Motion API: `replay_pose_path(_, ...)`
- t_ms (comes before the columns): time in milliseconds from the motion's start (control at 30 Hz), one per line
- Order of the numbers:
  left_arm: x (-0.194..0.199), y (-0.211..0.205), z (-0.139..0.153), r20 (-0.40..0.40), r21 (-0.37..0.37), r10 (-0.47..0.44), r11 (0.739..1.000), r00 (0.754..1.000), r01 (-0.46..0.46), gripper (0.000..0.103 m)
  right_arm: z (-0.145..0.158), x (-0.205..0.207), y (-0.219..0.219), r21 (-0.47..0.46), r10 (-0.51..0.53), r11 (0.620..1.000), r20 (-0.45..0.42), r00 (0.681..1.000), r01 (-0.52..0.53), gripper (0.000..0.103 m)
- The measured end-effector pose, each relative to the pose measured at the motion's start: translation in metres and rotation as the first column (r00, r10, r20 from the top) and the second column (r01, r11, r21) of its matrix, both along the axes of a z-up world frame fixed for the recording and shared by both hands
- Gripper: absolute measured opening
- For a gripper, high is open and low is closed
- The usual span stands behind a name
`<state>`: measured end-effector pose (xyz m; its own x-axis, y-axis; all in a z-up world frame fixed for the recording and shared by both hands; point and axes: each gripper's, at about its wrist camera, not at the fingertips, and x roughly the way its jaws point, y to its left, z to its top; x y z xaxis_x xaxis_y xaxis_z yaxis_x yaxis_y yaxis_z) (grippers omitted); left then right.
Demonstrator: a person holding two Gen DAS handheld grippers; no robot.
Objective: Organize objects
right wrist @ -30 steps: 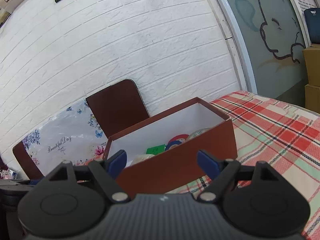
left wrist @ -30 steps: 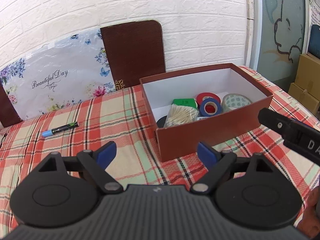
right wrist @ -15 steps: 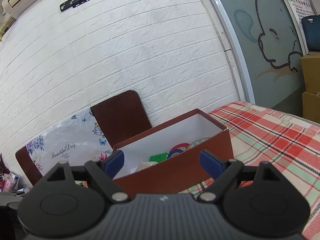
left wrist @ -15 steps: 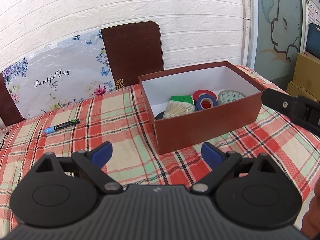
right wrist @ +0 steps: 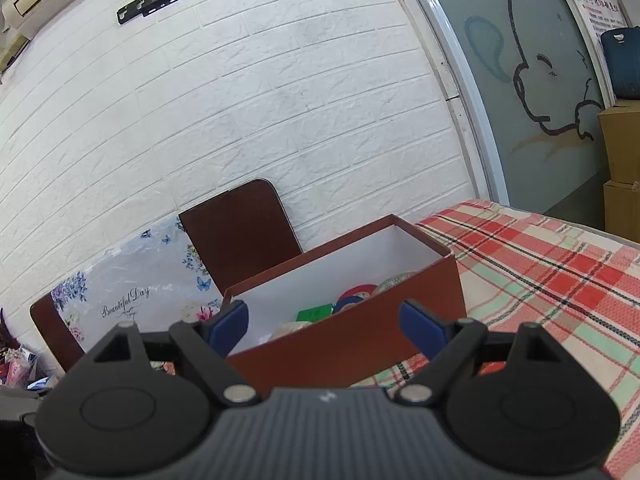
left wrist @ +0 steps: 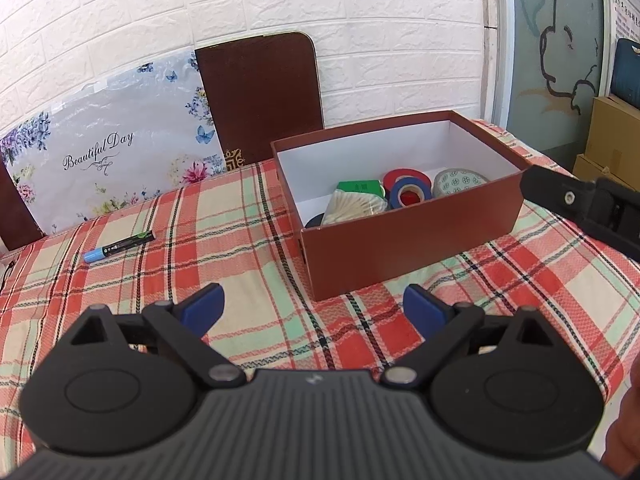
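A red-brown box point(left wrist: 412, 240) with a white inside stands open on the plaid tablecloth point(left wrist: 240, 240). In it lie a red tape roll point(left wrist: 400, 178), a blue tape roll point(left wrist: 410, 194), a patterned roll point(left wrist: 460, 180), a green item point(left wrist: 358, 187) and a pack of cotton swabs point(left wrist: 352, 208). A black marker with a blue cap point(left wrist: 118, 245) lies on the cloth, left of the box. My left gripper point(left wrist: 312, 300) hangs open just short of the box's near corner, holding nothing. My right gripper point(right wrist: 322, 316) is open and empty before the box point(right wrist: 348, 344); a black finger point(left wrist: 560, 196) of it shows at the box's right end.
A floral "Beautiful Day" board point(left wrist: 112, 160) and a brown chair back point(left wrist: 260, 96) lean at the white brick wall behind the table. Cardboard boxes point(left wrist: 612, 136) stand off the table's right side. A second chair back point(right wrist: 52, 332) and clutter sit far left.
The jaws of both grippers stand a little wider than a second ago. Both hands have stayed almost in place, and nothing on the table has moved.
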<state>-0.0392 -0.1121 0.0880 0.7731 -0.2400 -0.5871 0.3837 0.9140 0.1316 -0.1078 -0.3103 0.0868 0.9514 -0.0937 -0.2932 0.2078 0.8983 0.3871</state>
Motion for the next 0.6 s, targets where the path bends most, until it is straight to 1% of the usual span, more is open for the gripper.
replay_pose_path(267,0.006,0.001,-0.005,-0.032,0.015,0.015,1.000,0.999,-0.015,0.099,-0.006,0.007,0.001,0.008,0.009,1.000,-0.024,1.000,-0.009,0.086)
replay_pose_path(400,0.009,0.002,-0.007,-0.029,0.023,0.029,0.999,0.999,-0.029,0.103,-0.010,0.010,0.001,0.015,0.014,1.000,-0.037,0.999,-0.014,0.087)
replay_pose_path(600,0.010,0.002,-0.008,-0.028,0.031,0.035,0.999,0.999,-0.034,0.103,-0.012,0.013,0.002,0.020,0.019,1.000,-0.048,0.999,-0.018,0.089)
